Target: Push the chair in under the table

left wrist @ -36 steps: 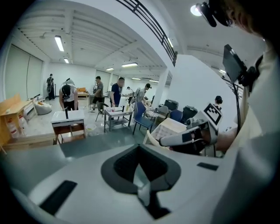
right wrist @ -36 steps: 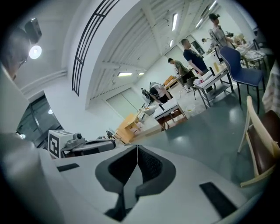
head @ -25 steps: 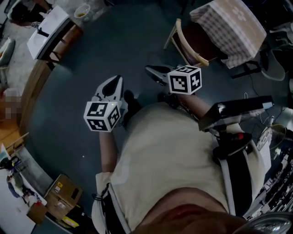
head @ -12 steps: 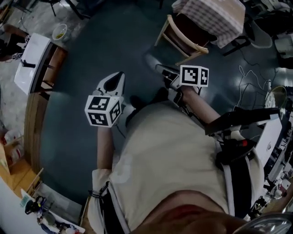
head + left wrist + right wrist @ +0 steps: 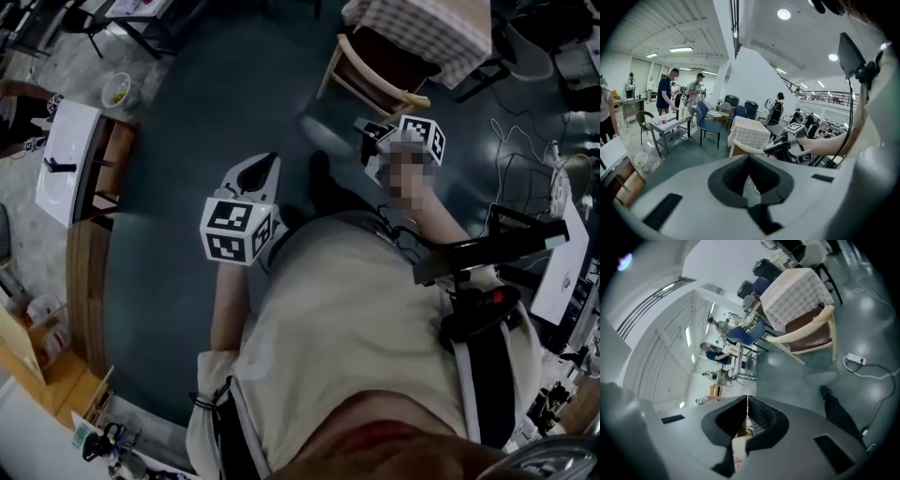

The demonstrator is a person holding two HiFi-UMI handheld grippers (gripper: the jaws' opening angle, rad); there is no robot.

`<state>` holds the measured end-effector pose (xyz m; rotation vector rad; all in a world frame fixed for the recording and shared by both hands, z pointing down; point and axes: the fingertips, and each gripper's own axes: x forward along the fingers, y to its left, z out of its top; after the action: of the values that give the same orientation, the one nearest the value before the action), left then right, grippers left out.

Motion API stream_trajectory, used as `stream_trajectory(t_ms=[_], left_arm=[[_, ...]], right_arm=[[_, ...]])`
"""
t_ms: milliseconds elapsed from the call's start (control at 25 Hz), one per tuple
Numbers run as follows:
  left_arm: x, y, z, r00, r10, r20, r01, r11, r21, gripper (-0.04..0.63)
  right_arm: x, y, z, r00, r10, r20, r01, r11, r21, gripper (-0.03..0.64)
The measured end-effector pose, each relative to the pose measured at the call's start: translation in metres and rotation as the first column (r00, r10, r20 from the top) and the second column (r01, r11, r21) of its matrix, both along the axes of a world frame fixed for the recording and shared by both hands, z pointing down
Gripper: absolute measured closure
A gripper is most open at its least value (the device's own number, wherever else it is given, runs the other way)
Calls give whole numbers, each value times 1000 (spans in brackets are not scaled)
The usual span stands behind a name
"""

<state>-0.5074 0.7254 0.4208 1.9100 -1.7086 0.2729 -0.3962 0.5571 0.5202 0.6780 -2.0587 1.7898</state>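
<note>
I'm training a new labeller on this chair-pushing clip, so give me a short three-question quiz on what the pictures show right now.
1. Fill in: the jaws of the left tool and the right tool are both ____.
2. True or false: the right tool is gripping the chair.
3. In the head view, which tool is nearer the chair? A) left B) right C) both touch it
Key: 1 shut, with nothing between them. 2 false, the chair stands apart from both tools. 3 B.
</note>
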Motion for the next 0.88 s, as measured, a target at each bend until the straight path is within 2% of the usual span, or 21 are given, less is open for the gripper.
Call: stream_trajectory(t_ms=[120,200,240,280,320,360,520,640,800,880], left_arm=[[-2,-15,7,1000,17,4,-17,999,-37,589],[-6,-25,11,1000,27,11,-26,998,-65,589],[-8,-29,13,999,31,13,-30,996,-81,589],[-10,-33,15,999,34,14,-33,995,-98,589],[-12,-38,18,999,37,15,-35,993,-114,589],[-14,-44,20,999,41,16,-39,991,-131,589],[-21,-78,25,996,79,34,-71,980,-183,589],[-28,-110,23,993,105,55,-91,974,-208,589],[-26,-154,21,985,149,86,-124,962,-242,589],[-20,-177,23,980,176,94,-146,954,-263,589]], right_arm=[[15,-48,28,980,197,28,-193,976,-105,604],[23,-81,48,958,286,4,-284,953,-106,601],[25,-95,58,947,321,-2,-319,942,-105,562],[27,-109,67,935,354,2,-352,929,-113,421],[29,-123,76,921,390,9,-386,914,-129,360],[31,-136,86,903,429,9,-423,894,-145,332],[41,-176,127,831,555,-46,-551,808,-210,318],[39,-188,154,804,586,-95,-589,768,-252,314],[46,-207,176,729,679,-86,-666,674,-320,311],[55,-219,190,714,691,-112,-685,657,-316,310]])
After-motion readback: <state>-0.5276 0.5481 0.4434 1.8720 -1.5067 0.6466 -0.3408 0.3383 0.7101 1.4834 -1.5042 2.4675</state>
